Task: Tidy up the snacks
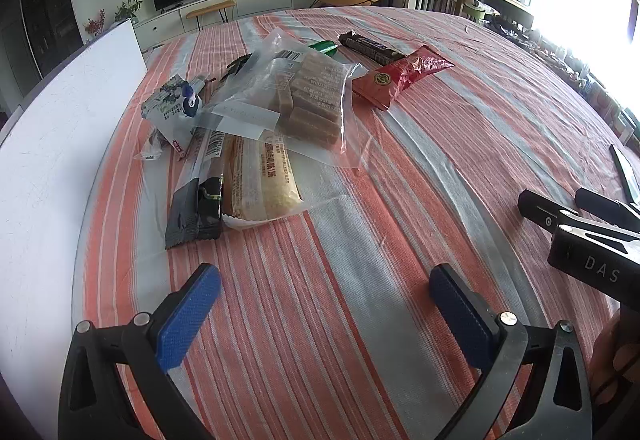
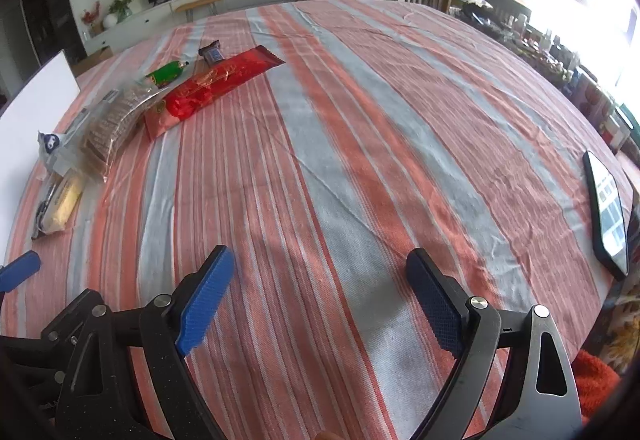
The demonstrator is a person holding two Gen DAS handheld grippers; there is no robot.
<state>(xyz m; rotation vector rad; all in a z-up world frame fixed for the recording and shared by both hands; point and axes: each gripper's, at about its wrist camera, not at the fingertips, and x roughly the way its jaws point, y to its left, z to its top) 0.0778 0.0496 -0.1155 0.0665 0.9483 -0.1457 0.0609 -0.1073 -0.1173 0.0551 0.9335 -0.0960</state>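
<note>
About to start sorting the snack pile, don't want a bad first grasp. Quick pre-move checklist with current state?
1. Left gripper open, nothing between its blue pads: ok.
2. Right gripper open and empty: ok.
3. Striped cloth between the grippers and the pile free of obstacles: ok.
4. Red foil snack packet lying apart, easy single pick: ok.
5. Clear plastic bag of brown bars free of other packs: not ok, it overlaps the beige wrapped bar and others beneath it.
6. Destination for sorted snacks: cannot tell; only a white board stands beside the pile.
7. Black phone at the table edge clear of the right gripper: ok.
</note>
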